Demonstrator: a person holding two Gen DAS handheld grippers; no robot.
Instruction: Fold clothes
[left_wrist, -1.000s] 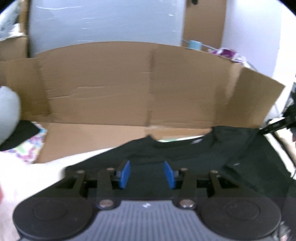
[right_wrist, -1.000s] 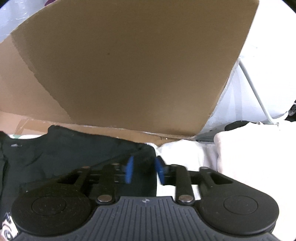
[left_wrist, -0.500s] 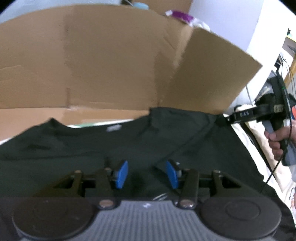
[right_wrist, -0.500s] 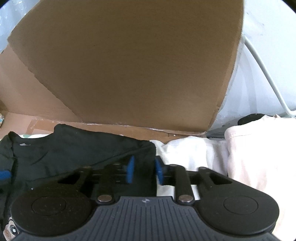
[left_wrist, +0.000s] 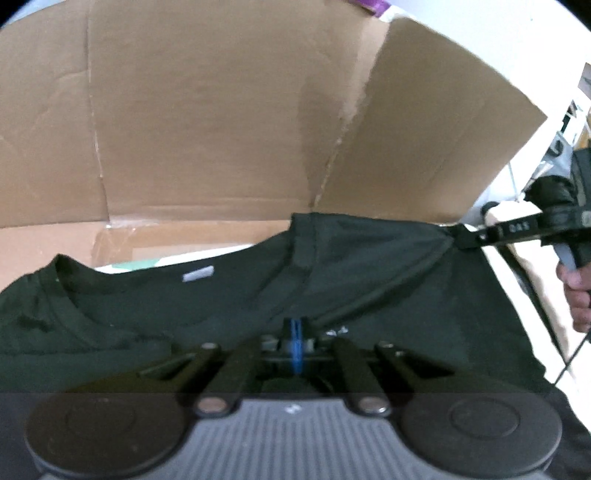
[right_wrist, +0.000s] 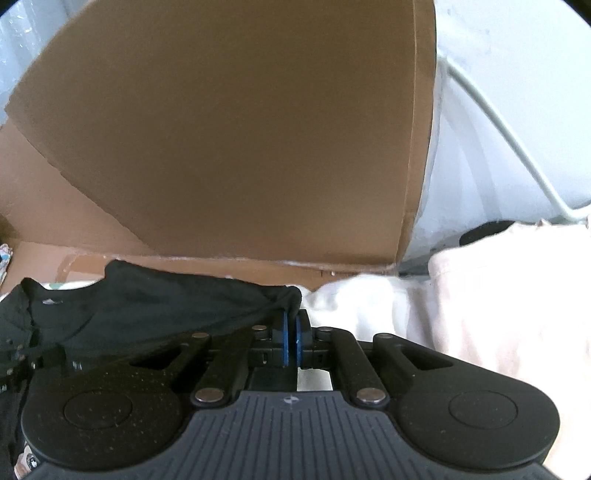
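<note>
Gripping: left gripper (left_wrist: 295, 334) has its blue fingers (left_wrist: 295, 350) pressed together on a fold of the black t-shirt (left_wrist: 229, 295), low at 6 o'clock in the left wrist view.
Right gripper (right_wrist: 290, 325): fingers pinched onto the shirt's sleeve corner; in the left wrist view it sits at 3 o'clock, with a hand (left_wrist: 578, 295) on its handle.
Shirt: spread below the cardboard wall (left_wrist: 221, 129), collar at 9 o'clock, grey neck label (left_wrist: 198, 274) showing, cloth drawn taut between the two grips.
White cloth (right_wrist: 480, 295): heaped at 3 o'clock in the right wrist view, just beside the pinched corner.
</note>
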